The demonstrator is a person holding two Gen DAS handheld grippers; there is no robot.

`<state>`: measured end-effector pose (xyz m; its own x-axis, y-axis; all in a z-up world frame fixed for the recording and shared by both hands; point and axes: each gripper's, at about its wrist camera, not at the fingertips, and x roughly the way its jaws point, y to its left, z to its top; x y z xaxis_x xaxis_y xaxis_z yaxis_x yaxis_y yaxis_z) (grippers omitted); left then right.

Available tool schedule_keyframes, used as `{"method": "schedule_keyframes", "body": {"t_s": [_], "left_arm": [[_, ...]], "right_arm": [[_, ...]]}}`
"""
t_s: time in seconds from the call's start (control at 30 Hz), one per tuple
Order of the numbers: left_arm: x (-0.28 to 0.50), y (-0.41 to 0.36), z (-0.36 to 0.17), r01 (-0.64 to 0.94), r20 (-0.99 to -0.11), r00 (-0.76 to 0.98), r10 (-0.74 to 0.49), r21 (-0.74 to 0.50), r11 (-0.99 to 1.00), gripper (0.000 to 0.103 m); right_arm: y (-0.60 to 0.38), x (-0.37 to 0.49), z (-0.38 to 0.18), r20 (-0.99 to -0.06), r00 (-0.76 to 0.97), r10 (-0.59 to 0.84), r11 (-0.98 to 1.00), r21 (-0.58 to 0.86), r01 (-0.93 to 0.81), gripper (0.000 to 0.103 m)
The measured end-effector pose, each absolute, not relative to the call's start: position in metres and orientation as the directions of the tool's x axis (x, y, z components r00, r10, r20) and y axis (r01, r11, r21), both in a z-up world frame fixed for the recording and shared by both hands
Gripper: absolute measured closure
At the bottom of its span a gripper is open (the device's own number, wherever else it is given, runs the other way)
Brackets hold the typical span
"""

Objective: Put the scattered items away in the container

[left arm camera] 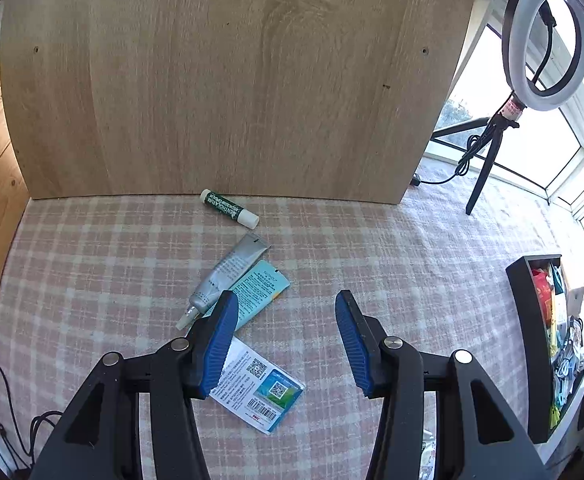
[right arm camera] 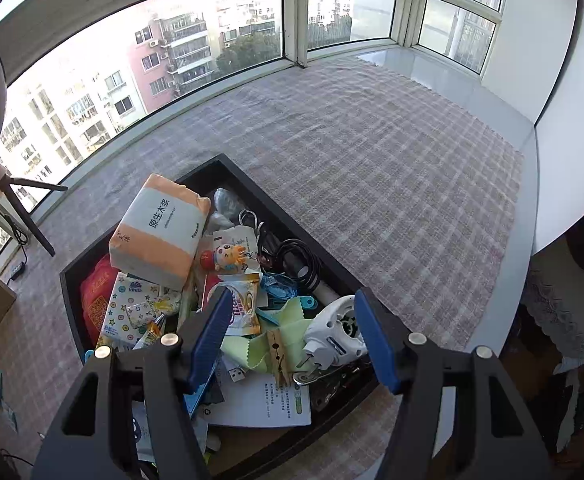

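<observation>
The left gripper (left arm camera: 287, 303) hangs over the checked tablecloth (left arm camera: 92, 264), its blue fingers (left arm camera: 222, 340) spread apart with nothing between them. Just ahead of its left finger lie three scattered items in a loose cluster: a grey tube (left arm camera: 228, 272) lying slantwise, a teal sachet (left arm camera: 258, 290) touching the tube's side and partly hidden by the finger, and a white and blue packet (left arm camera: 262, 394) with printed codes lying under the finger's lower end. Farther off, close to the upright wooden board (left arm camera: 232, 80), rests a green lip balm stick (left arm camera: 229, 208), apart from the others. A ring light (left arm camera: 548, 40) on a small tripod stands at the right near the window.

The right gripper (right arm camera: 288, 308) is poised above the black container (right arm camera: 212, 168), fingers (right arm camera: 376, 344) wide open and holding nothing. The container sits on the same cloth beside the window and is heaped full: an orange and white tissue pack (right arm camera: 158, 228) on top at the back, a small cartoon doll (right arm camera: 226, 258), a coiled black cable (right arm camera: 296, 258), a pale green cloth (right arm camera: 280, 332), a wooden clothespin (right arm camera: 279, 356) and a white plastic device (right arm camera: 338, 332) lying directly beneath the open fingers.
</observation>
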<state>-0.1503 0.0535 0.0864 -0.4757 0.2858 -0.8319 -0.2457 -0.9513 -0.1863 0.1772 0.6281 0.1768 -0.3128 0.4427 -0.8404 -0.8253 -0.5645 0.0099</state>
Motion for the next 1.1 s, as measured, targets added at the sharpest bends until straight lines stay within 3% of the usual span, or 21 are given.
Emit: {"method": "schedule_keyframes", "body": {"t_s": [0.33,0.6,0.9,1.1], "left_arm": [[-0.137,0.0,0.092,-0.176,-0.842,-0.489,0.225,-0.158,-0.972,0.056],[-0.11,-0.021,0.079,-0.16,-0.873,-0.442,0.208,-0.151,-0.975,0.056],[-0.048,-0.012,0.1,-0.26,-0.874,-0.404,0.269,-0.173,-0.95,0.056],[-0.006,0.036,0.081,-0.373,-0.884,-0.327,0.335,-0.205,-0.905,0.056]], "right_arm": [[0.566,0.124,0.177,-0.828,-0.439,0.349,-0.717,0.066,-0.694,0.041],[0.481,0.065,0.166,-0.844,-0.505,0.181,-0.883,0.087,-0.462,0.041],[0.355,0.038,0.138,-0.878,-0.473,-0.069,-0.984,0.138,-0.112,0.041],[0.29,0.039,0.097,-0.906,-0.402,-0.133,-0.991,0.126,0.043,0.041]]}}
